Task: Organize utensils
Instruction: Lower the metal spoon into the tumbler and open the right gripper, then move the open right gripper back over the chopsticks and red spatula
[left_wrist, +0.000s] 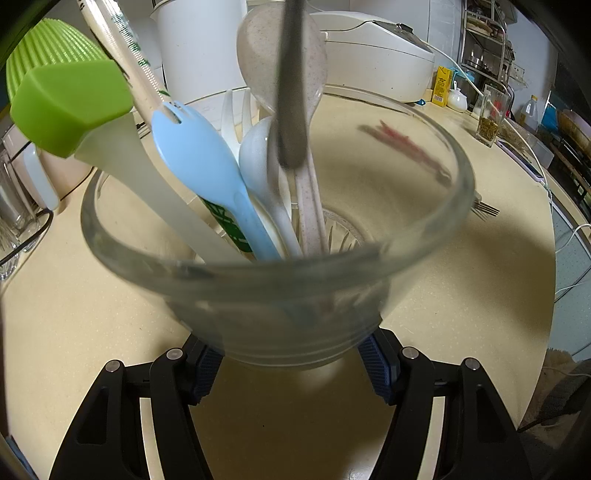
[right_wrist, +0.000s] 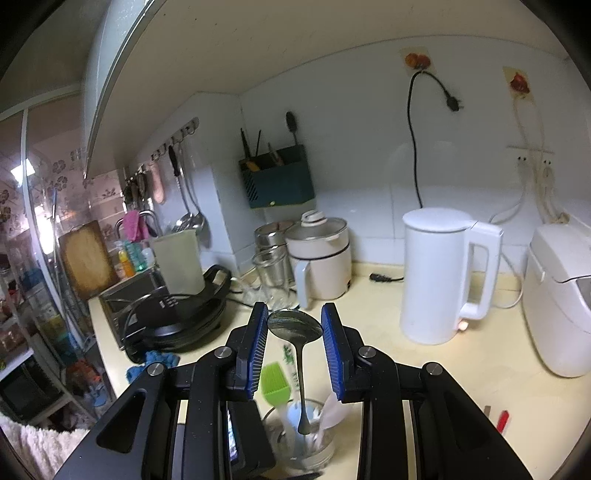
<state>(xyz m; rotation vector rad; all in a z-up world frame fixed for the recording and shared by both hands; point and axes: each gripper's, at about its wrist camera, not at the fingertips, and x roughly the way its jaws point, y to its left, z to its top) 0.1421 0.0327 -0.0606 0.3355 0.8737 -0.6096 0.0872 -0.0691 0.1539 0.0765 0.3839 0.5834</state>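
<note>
L gripper clamps glass cup; R gripper, tilted down, open round metal spoon.

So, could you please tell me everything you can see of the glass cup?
The glass cup is clear, thick-rimmed, ribbed near its base, upright over the beige counter. The left claw grips its lower wall from both sides. Inside lean a green brush, a blue spork and pale spoons.
</note>
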